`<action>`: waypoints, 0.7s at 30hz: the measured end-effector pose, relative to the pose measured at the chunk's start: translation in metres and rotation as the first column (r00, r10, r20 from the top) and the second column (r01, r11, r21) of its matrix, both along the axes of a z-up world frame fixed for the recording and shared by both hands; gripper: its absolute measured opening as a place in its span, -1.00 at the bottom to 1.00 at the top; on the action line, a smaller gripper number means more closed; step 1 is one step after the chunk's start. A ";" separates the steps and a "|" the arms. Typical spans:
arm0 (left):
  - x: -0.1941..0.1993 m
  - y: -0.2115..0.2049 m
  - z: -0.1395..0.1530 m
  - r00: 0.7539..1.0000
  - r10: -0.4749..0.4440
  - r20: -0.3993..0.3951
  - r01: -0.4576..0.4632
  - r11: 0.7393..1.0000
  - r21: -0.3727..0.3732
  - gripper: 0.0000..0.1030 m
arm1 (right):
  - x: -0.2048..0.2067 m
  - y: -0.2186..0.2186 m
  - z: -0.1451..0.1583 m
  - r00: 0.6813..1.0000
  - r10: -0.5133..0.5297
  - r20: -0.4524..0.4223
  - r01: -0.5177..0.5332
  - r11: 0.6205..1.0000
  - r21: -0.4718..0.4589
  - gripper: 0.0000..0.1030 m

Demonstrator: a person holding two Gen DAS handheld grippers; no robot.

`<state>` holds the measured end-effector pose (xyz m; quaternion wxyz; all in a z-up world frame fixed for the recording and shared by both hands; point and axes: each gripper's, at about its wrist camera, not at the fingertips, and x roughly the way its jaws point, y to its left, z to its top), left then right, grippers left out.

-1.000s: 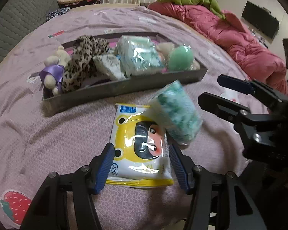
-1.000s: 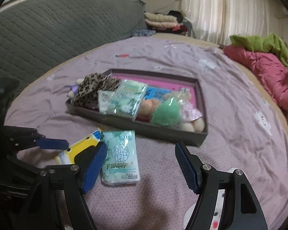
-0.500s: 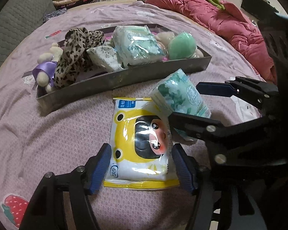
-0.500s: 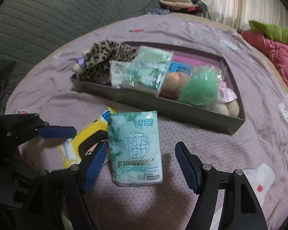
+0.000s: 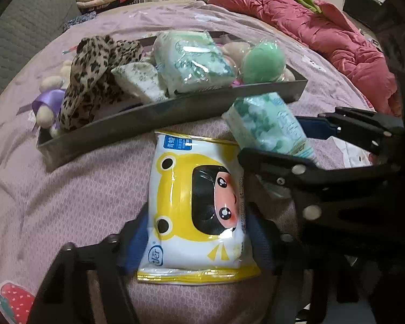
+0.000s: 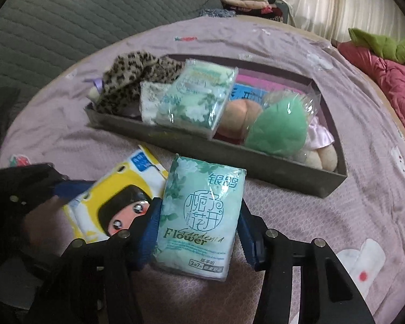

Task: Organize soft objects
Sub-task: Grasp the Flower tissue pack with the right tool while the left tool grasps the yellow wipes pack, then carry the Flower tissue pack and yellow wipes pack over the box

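Note:
A yellow wet-wipe pack (image 5: pixel 199 205) with a cartoon face lies on the purple bedspread, between the fingers of my left gripper (image 5: pixel 197 240), which have closed in against its sides. It also shows in the right wrist view (image 6: pixel 113 202). A green tissue pack (image 6: pixel 199 216) marked "Flower" sits between the fingers of my right gripper (image 6: pixel 197 229), which press on its sides; it also shows in the left wrist view (image 5: pixel 267 124). Behind them stands a grey tray (image 5: pixel 137 124) holding a leopard-print cloth (image 5: pixel 94 75), tissue packs (image 5: pixel 191 62) and a green plush (image 5: pixel 262 62).
The grey tray's front wall (image 6: pixel 229 151) runs just beyond both packs. A red quilt (image 5: pixel 337 35) lies at the right. A grey quilted headboard (image 6: pixel 81 19) stands at the back left. A white pad (image 6: pixel 364 259) lies on the bedspread at the right.
Both grippers moved forward and down over their packs and closed from wide open onto them. The right gripper now crosses the left wrist view close by.

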<state>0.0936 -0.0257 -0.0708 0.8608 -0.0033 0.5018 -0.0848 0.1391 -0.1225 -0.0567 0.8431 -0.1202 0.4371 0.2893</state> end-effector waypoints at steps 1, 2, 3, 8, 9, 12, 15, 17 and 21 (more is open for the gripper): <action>0.000 0.000 0.001 1.000 -0.002 0.002 0.002 1.000 -0.004 0.14 | 0.000 -0.002 0.003 1.000 -0.004 0.006 0.004 1.000 0.011 0.05; 0.001 0.000 0.002 1.000 -0.005 0.002 0.005 1.000 -0.007 0.11 | -0.001 -0.004 0.007 1.000 -0.009 0.012 0.009 1.000 0.026 0.05; 0.000 0.001 0.003 1.000 -0.005 0.004 0.005 1.000 -0.012 0.04 | -0.001 -0.007 0.012 1.000 -0.017 0.019 0.016 0.999 0.044 0.05; -0.003 0.010 0.016 1.000 0.006 0.027 -0.004 0.997 -0.075 -0.01 | 0.001 -0.022 0.036 0.996 -0.063 0.068 0.052 0.988 0.146 0.05; -0.005 0.011 0.020 0.999 0.006 0.038 -0.003 0.997 -0.082 -0.01 | 0.001 -0.025 0.041 0.994 -0.071 0.080 0.058 0.985 0.163 0.05; -0.010 0.013 0.034 0.995 0.004 0.095 0.005 0.995 -0.095 -0.01 | 0.004 -0.032 0.052 0.989 -0.105 0.108 0.082 0.977 0.198 0.05; -0.013 0.017 0.053 0.985 0.019 0.173 -0.004 0.996 -0.089 -0.01 | 0.010 -0.040 0.059 0.985 -0.136 0.109 0.109 0.968 0.226 0.05; -0.012 0.022 0.064 0.978 0.040 0.205 -0.017 0.994 -0.112 -0.01 | 0.014 -0.044 0.062 0.981 -0.159 0.108 0.129 0.963 0.237 0.05; -0.001 0.031 0.080 0.964 0.079 0.253 -0.052 0.992 -0.111 -0.01 | 0.021 -0.050 0.068 0.976 -0.180 0.120 0.145 0.957 0.252 0.05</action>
